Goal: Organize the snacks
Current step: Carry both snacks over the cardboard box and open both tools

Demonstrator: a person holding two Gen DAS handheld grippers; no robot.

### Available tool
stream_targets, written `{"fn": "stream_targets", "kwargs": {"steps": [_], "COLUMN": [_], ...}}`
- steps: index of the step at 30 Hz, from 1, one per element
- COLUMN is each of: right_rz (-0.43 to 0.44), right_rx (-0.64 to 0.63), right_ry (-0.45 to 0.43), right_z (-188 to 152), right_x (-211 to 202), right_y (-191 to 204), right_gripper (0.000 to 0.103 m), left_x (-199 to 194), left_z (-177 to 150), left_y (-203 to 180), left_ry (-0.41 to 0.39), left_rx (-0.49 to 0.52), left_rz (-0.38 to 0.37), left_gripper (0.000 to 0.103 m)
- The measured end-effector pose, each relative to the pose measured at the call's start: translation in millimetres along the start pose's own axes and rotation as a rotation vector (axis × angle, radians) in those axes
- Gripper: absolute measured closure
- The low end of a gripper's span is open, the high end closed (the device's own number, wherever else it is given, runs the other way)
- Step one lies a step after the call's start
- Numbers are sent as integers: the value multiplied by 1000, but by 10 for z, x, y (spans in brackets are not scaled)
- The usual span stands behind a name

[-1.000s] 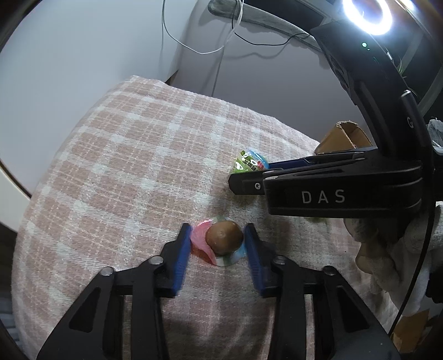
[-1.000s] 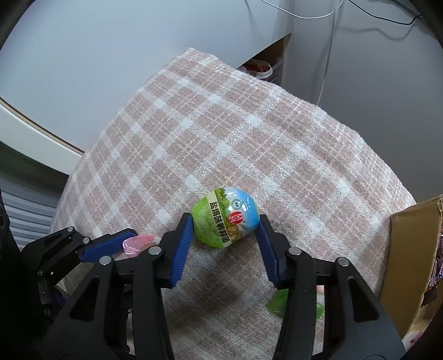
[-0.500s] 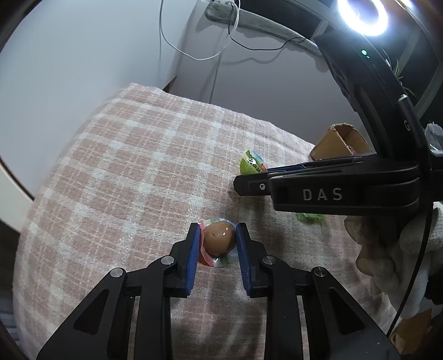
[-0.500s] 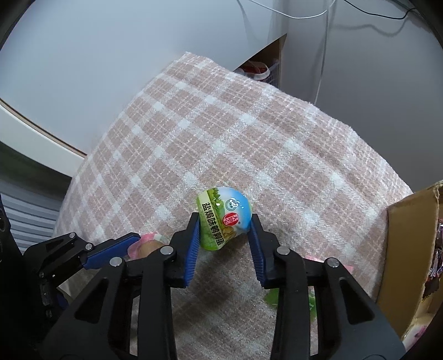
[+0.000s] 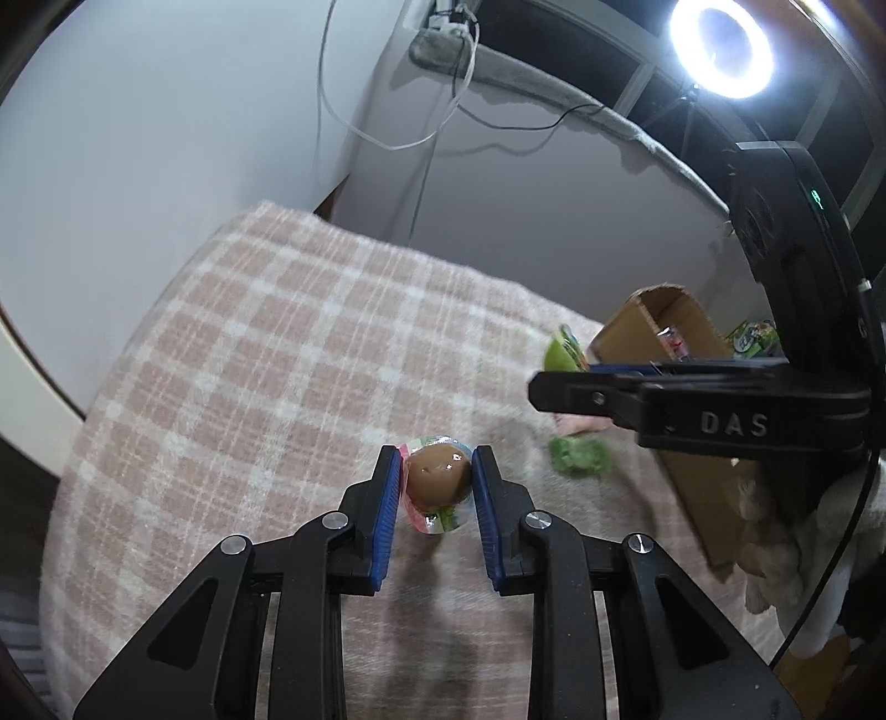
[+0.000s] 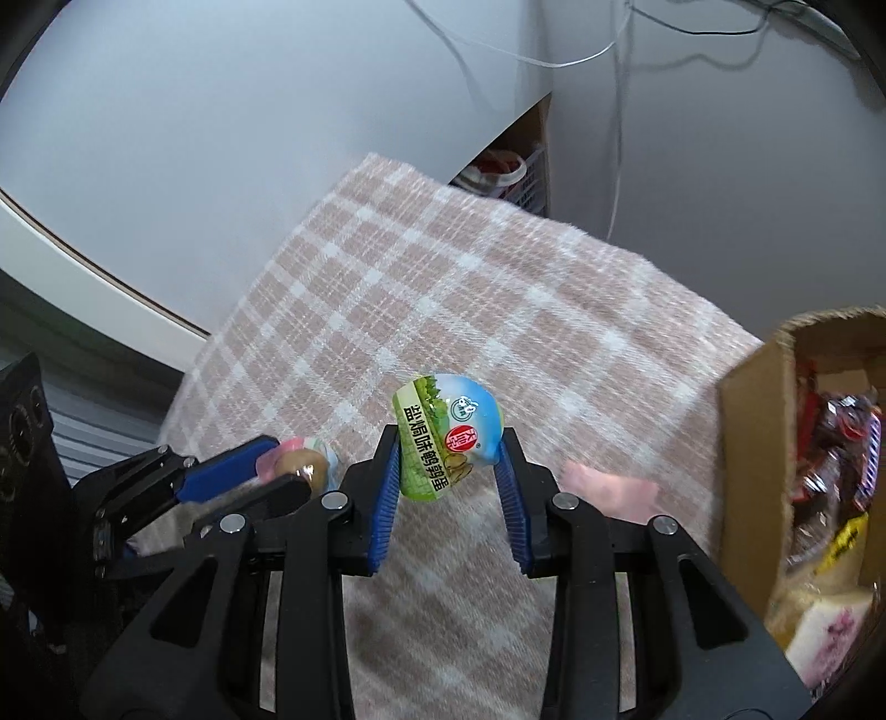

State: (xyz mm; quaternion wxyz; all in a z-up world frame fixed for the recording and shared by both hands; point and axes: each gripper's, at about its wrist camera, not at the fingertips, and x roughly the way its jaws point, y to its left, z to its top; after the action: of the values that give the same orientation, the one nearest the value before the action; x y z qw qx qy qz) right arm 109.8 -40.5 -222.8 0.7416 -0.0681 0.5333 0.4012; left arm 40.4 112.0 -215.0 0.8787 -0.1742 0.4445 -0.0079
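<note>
We counted two grippers, the left gripper [image 5: 434, 476] and the right gripper [image 6: 446, 471]; two egg-shaped snack packs, one brown egg pack [image 5: 437, 477] and one green-and-blue quail egg pack [image 6: 446, 437]; one green wrapper [image 5: 578, 457]; one pink packet [image 6: 609, 490]; one cardboard box [image 6: 753, 421]; one plaid cloth [image 6: 470, 288]; one ring light [image 5: 720, 47].

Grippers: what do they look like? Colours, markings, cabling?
Both are matte black two-finger tools. The left gripper and right gripper have ribbed blue pads and silver pivot screws. The right one's side reads "DAS", with a black cable hanging beside it.
</note>
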Motion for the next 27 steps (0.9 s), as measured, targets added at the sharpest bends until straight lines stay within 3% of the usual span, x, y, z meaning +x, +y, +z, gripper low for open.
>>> {"fn": "stream_targets", "kwargs": {"steps": [13, 27], "right_rz": [-39, -123], "right_rx": [140, 344], "right_ry": [-111, -183], "right_z": [-281, -850], "right_x": [-799, -1439], "right_y": [-599, -1457], "right_gripper": [68, 68], "left_x": [-82, 188], "left_z": [264, 495], "left_y": [-507, -1239], "left_ry": [-41, -15], "left_rx": [84, 210], "left_rz": [-67, -148], "left_gripper": [79, 79]}}
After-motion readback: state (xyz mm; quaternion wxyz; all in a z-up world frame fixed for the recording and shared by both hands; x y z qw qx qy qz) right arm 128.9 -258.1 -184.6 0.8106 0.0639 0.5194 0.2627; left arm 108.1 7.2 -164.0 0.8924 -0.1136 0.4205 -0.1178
